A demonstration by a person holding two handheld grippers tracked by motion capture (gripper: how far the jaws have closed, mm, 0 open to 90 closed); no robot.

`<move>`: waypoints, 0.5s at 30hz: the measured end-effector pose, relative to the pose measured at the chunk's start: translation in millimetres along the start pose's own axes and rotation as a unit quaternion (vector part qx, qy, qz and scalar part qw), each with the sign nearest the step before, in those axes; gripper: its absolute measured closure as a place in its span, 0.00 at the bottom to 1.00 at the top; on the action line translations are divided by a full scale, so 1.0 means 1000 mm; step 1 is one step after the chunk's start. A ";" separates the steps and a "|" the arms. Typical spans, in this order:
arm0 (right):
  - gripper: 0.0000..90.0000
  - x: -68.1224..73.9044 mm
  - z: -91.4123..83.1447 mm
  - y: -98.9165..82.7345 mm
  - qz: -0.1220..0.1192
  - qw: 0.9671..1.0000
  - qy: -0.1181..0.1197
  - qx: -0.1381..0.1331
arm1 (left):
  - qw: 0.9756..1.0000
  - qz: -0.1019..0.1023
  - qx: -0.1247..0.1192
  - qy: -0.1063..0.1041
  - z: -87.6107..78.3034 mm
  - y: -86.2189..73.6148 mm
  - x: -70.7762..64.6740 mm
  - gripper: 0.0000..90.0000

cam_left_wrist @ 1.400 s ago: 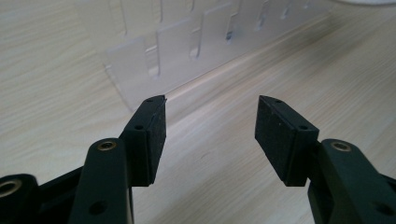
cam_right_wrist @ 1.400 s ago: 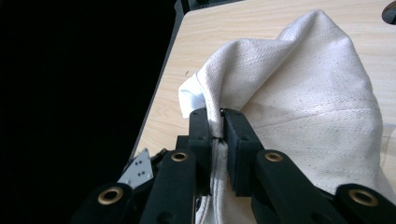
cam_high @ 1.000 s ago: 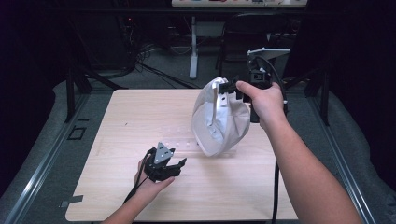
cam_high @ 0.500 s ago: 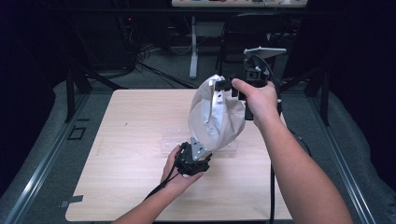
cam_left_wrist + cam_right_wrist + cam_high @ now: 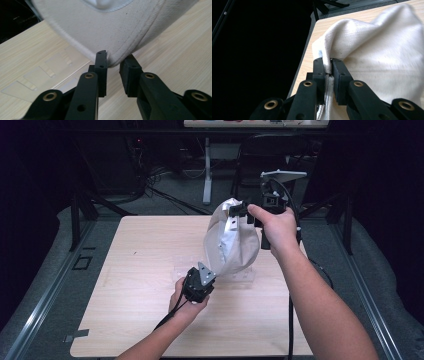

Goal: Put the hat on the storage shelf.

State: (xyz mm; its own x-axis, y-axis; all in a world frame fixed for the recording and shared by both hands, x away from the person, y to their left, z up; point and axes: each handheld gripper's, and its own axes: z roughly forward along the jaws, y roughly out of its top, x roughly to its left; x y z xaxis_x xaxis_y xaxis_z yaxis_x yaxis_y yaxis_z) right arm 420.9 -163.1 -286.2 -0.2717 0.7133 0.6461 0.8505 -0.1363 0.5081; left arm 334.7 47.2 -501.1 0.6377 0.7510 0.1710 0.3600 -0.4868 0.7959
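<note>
Since a second ago the left gripper has travelled from the near-left part of the counter up to the bottom edge of the white cloth bag, and its jaws have just been closing; in the left gripper view the bag's seamed lower hem sits in the narrow gap between the two black pads, which look close to it but not yet clearly pressing on it. Meanwhile the right gripper has kept its place, pressed together and pinching the bag's top edge, so the bag hangs above the far-right part of the counter with its lower end just over a clear plastic sheet that lies flat on the wood. In the right gripper view the cloth is folded tight between the pads. To do this step well, I judge the left gripper should finish closing on the hem itself, catching the thick stitched edge and not only the loose single layer above it, which could slip out. The right hand would do best to hold steady and keep the bag taut enough that the hem stays put between the pads. Care is also needed not to nip the plastic sheet beneath along with the cloth.
</note>
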 end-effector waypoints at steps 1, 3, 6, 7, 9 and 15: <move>0.91 0.001 0.001 0.000 -0.001 1.000 -0.001 -0.001 | 1.000 -0.003 -0.001 -0.003 0.000 -0.001 0.002 0.88; 0.91 0.002 0.004 -0.001 -0.004 1.000 -0.006 0.000 | 1.000 -0.013 -0.003 -0.015 0.000 -0.002 0.008 0.90; 0.91 0.002 0.012 -0.003 -0.008 1.000 -0.007 0.001 | 0.998 -0.043 -0.005 -0.034 0.002 -0.005 0.018 0.91; 0.91 0.002 0.014 -0.004 -0.010 1.000 -0.006 0.003 | 0.998 -0.052 -0.007 -0.039 0.004 -0.007 0.020 0.91; 0.91 0.001 0.019 -0.005 -0.010 1.000 -0.007 0.007 | 0.997 -0.065 -0.007 -0.046 0.006 -0.011 0.026 0.92; 0.91 0.001 0.031 -0.007 -0.017 1.000 -0.011 0.018 | 0.993 -0.092 -0.021 -0.070 0.011 -0.019 0.033 0.92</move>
State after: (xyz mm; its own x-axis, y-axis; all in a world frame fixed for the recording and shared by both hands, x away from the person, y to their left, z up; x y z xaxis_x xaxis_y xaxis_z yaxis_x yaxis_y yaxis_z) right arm 428.5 -140.5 -307.1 -0.2910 0.7324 0.6156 0.8568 -0.0868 0.5083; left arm 356.7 76.6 -517.4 0.6532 0.7547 -0.0606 0.4533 -0.3256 0.8298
